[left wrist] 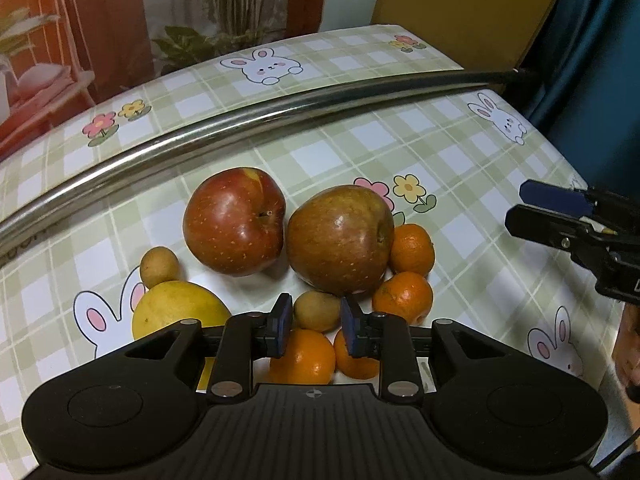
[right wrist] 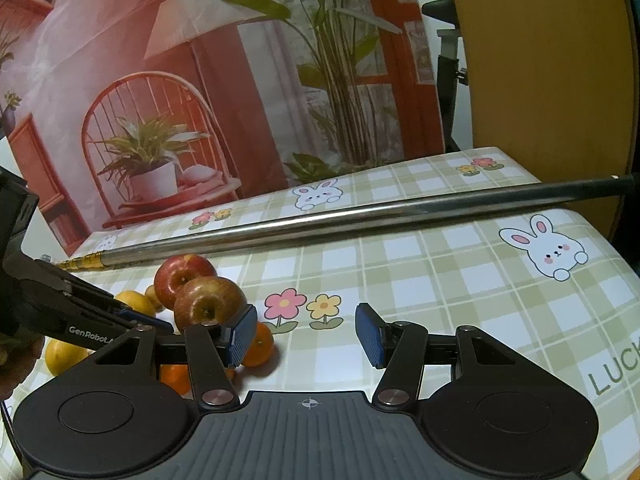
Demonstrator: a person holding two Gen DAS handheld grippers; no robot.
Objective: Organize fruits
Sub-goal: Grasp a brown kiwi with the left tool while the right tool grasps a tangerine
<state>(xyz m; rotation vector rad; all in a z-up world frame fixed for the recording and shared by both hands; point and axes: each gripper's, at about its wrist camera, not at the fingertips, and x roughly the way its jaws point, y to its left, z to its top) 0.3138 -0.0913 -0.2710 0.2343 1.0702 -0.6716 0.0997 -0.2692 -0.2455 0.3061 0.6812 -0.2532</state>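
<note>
L gripper nearest, jaws part-open, nothing gripped, hung over kiwi in fruit pile at cloth centre. R gripper wide open, empty, beside pile. Risk: oranges nudged, apples set rolling toward rod if kiwi pinched off-centre.

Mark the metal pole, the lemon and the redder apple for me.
metal pole point(left wrist: 224, 130): left wrist view, middle of shaft.
lemon point(left wrist: 176, 306): left wrist view, upper skin.
redder apple point(left wrist: 232, 220): left wrist view, front face.
</note>
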